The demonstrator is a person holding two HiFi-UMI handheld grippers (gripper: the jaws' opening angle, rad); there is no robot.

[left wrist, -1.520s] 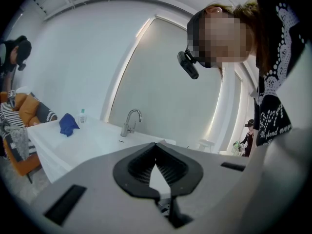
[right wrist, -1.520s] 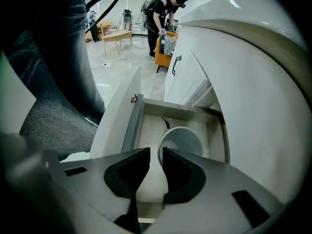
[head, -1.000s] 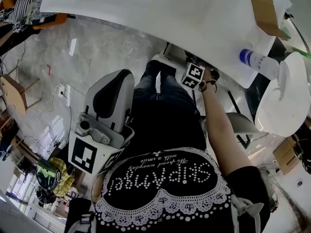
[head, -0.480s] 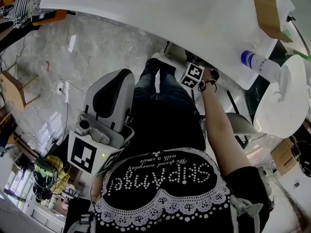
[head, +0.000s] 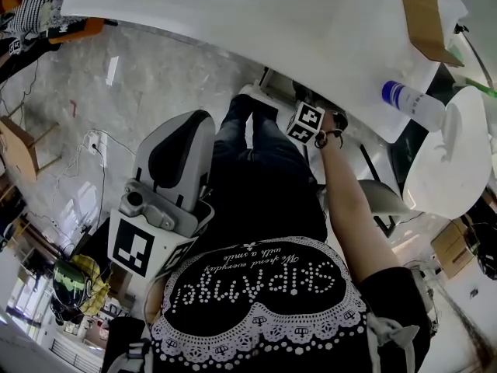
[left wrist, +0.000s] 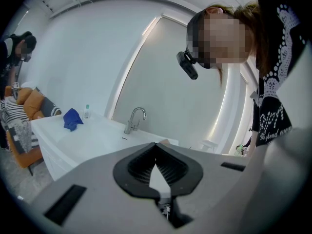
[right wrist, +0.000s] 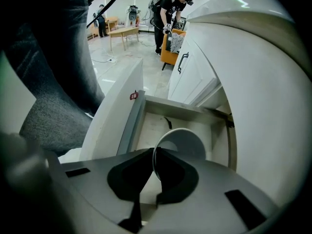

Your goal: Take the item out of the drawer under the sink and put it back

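Note:
My right gripper [right wrist: 153,155] points steeply down into the open drawer [right wrist: 146,123] under the counter. Its jaws have just been closing and now pinch the rim of a white bowl [right wrist: 183,143] that stands on edge inside the drawer. In the head view only this gripper's marker cube [head: 307,123] shows at the counter's edge; its jaws and the bowl are hidden below. My left gripper [head: 185,127] hangs by my left side, away from the drawer. Its jaws [left wrist: 156,146] meet at the tips with nothing between them.
The drawer's white front panel [right wrist: 117,106] stands out toward my legs. On the white counter [head: 272,22] are a blue-capped bottle [head: 411,99] and a cardboard box [head: 423,14]. Further along are a faucet [left wrist: 134,118] and a blue cloth [left wrist: 72,118]. Another person bends over across the room [right wrist: 173,4].

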